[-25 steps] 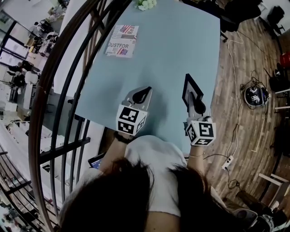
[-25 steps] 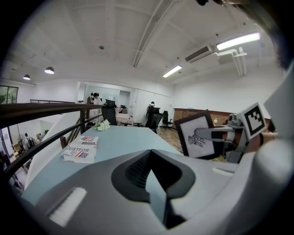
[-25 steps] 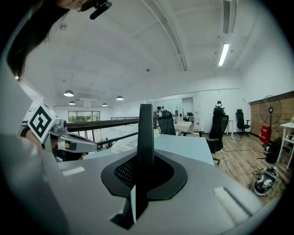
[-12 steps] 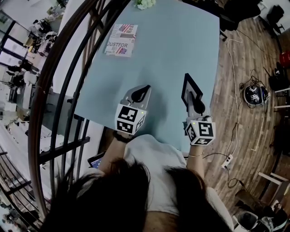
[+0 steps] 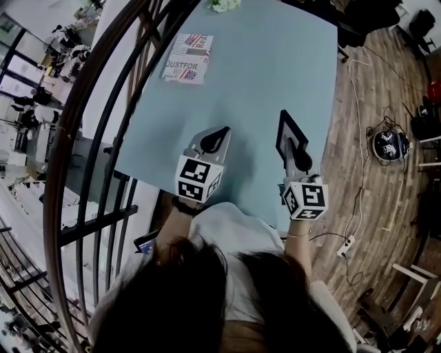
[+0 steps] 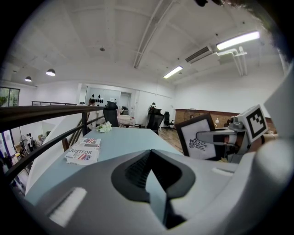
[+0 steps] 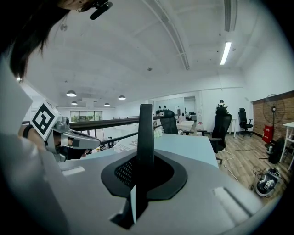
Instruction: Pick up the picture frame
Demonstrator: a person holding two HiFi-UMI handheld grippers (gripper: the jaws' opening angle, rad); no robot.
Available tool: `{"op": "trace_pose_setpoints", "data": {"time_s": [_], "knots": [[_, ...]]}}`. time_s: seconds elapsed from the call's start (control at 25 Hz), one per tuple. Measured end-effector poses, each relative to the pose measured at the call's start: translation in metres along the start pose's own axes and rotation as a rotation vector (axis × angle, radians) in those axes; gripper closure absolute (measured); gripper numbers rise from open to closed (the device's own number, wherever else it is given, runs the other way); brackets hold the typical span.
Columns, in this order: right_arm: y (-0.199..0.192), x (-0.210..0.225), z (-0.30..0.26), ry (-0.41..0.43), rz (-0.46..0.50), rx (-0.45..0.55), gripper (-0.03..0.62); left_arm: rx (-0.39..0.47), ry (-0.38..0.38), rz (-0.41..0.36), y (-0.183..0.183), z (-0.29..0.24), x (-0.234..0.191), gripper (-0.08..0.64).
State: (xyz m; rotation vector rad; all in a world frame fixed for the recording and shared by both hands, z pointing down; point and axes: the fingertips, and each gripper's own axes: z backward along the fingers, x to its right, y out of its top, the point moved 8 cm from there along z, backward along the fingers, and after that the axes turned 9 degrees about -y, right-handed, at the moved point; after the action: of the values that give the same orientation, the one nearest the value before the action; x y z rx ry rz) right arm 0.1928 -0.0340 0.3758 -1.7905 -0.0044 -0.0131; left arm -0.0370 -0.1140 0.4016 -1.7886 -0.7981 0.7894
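A black picture frame (image 5: 288, 132) stands upright over the near right part of the pale blue table (image 5: 262, 62), with my right gripper (image 5: 298, 150) shut on its near edge. In the left gripper view the picture frame (image 6: 198, 137) shows its white picture with a dark drawing, and the right gripper (image 6: 216, 136) clamps its side. The right gripper view has the picture frame (image 7: 146, 133) edge-on between the jaws. My left gripper (image 5: 219, 136) hovers over the table just left of the frame, shut with nothing in it, not touching the frame.
A printed booklet (image 5: 187, 58) lies at the far left of the table, and white flowers (image 5: 224, 5) sit at the far edge. A dark metal railing (image 5: 89, 138) runs along the left. Cables and a round dark object (image 5: 389, 145) lie on the wooden floor to the right.
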Motion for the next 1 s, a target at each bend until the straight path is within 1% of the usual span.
{"op": "trace_pose_setpoints", "data": {"time_s": [0.52,1.0], "knots": [[-0.0055,0.0006,-0.0024,0.008,-0.008,-0.030,0.578,-0.007,0.009,0.001,-0.0014,-0.0004,-0.0027,0.503],[-0.0080,0.0020,-0.0056,0.015,-0.020,-0.036,0.578,-0.011,0.017,0.009,-0.0022,-0.0035,-0.0073,0.503]]}}
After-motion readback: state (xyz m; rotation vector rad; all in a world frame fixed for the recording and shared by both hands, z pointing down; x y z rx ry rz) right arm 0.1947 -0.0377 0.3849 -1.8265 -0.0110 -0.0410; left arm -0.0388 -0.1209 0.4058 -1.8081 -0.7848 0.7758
